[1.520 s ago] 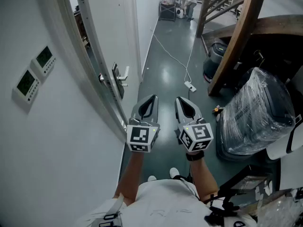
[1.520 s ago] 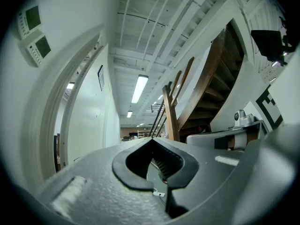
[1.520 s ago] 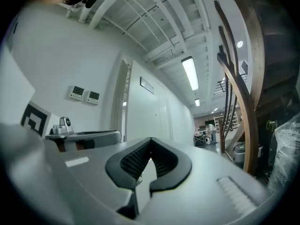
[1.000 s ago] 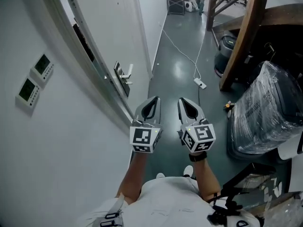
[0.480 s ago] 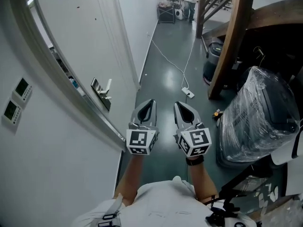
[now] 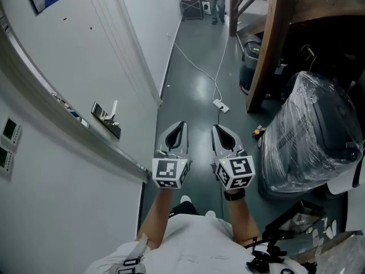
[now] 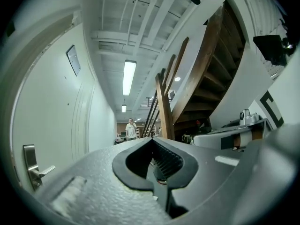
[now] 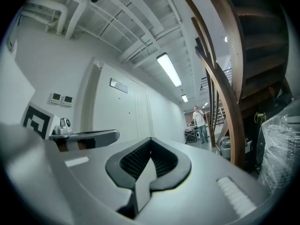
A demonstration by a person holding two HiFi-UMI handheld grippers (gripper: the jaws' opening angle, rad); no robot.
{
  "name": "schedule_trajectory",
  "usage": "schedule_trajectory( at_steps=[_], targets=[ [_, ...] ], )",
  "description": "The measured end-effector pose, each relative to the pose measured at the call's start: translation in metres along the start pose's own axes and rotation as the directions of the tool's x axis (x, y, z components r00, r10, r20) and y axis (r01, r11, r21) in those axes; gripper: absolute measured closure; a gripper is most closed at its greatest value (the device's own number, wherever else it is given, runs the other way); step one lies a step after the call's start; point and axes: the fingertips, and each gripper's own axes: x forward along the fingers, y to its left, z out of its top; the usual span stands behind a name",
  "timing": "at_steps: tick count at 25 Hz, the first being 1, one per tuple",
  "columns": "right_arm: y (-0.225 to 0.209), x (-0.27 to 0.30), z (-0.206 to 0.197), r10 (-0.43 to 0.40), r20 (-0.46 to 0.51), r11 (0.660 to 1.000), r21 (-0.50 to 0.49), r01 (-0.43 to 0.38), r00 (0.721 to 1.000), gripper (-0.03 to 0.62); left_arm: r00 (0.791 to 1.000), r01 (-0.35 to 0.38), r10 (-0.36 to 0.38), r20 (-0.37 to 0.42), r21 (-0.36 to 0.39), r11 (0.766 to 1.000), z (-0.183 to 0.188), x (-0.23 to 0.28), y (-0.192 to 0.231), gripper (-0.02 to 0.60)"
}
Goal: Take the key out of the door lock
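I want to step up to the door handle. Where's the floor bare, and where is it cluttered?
Bare: the floor strip between the door and the white cable. Cluttered: right of the cable, where the power strip, stair post and wrapped bin stand.

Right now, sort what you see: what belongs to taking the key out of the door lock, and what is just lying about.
For the job:
door handle and lock plate
left gripper and right gripper, both shut and empty
No key can be made out.

Lying about:
power strip
plastic-wrapped bin
wall panels
wooden stair post
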Motion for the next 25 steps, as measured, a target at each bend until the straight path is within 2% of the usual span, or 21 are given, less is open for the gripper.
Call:
schedule_trajectory(
  at_steps=[4,8,13,17,22,25],
  targets=[
    [-0.011,0.037,-0.008,0.015,-0.01,1.0,-0.012,-0.015,1.0,0.589,1.0,-0.015,0.015,0.012,-0.009,1.0,-0.01,0.035,0.021,0.58],
    [-0.024,0.098,-0.014,0.028,-0.029,0.999,-0.038,-0.029,0.999,0.589,0.999,-0.018,0.018,0.035,-0.007,1.0,-0.023,0.095,0.054,0.58],
    [-0.049,0.188,0.017,-0.001,0.035,0.998,-0.057,0.003,0.999,0.589,0.996,0.012,-0.014,0.09,0.021,1.0,-0.007,0.177,0.104,0.58],
    [-0.06,0.247,0.025,-0.023,0.061,0.997,-0.071,0.028,0.998,0.589,0.991,0.039,-0.04,0.124,0.008,0.999,-0.004,0.22,0.144,0.58],
    [-0.064,0.315,-0.006,0.025,-0.027,0.997,-0.079,-0.027,0.999,0.589,0.996,-0.004,0.006,0.084,-0.023,1.0,-0.039,0.26,0.189,0.58],
    [-0.064,0.356,-0.008,0.08,-0.035,0.993,-0.087,-0.083,0.996,0.589,0.997,-0.053,0.055,0.059,-0.036,0.998,-0.054,0.283,0.219,0.58]
  ],
)
